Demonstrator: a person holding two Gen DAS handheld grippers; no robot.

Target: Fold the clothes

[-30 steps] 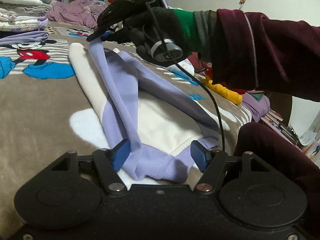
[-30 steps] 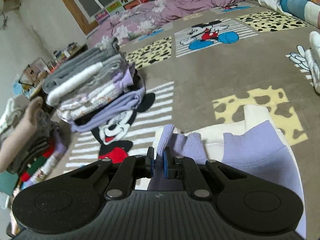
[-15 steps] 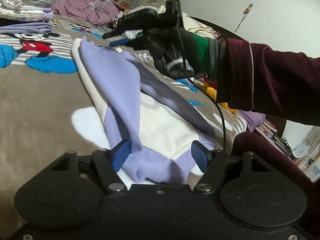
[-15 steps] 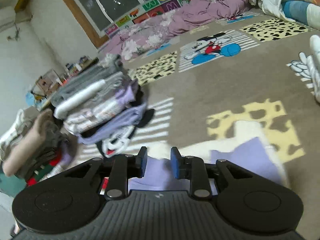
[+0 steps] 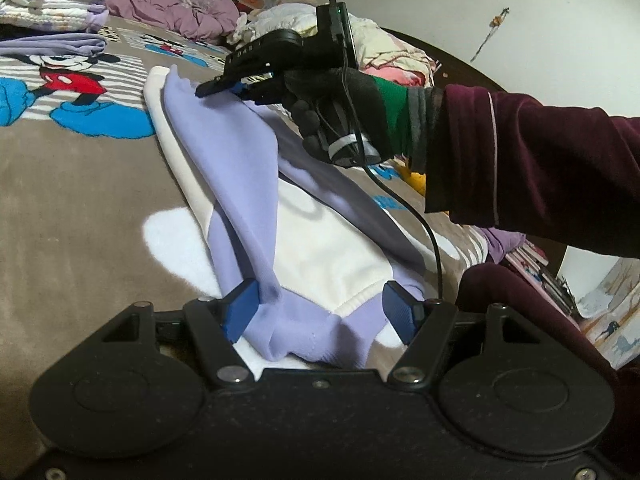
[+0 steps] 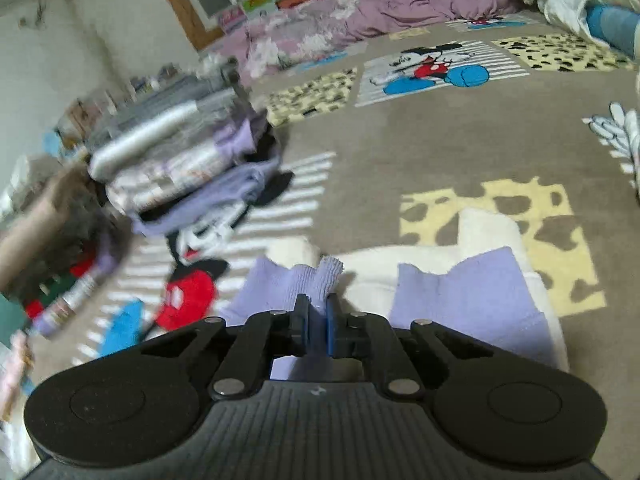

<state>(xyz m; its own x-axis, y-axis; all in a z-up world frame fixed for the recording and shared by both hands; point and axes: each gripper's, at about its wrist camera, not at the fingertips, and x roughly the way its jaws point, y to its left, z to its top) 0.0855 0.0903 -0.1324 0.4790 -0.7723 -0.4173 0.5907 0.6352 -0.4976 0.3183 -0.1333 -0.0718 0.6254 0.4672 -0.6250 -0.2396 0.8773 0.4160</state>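
The sweater (image 5: 320,248) lies flat on the blanket (image 5: 80,200), so it can be folded there. The right gripper (image 6: 318,322) has just closed again on the lilac cuff (image 6: 326,276), probably to lay the sleeve (image 5: 224,160) across the body. The left gripper (image 5: 320,312) stays open around the hem (image 5: 316,340), not pinching it, maybe only to keep it in place

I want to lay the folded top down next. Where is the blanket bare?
Bare brown blanket lies between the folded stack and the purple-and-white sweatshirt, and on toward the pink bedding. It is crowded around the stack and along the far edge.
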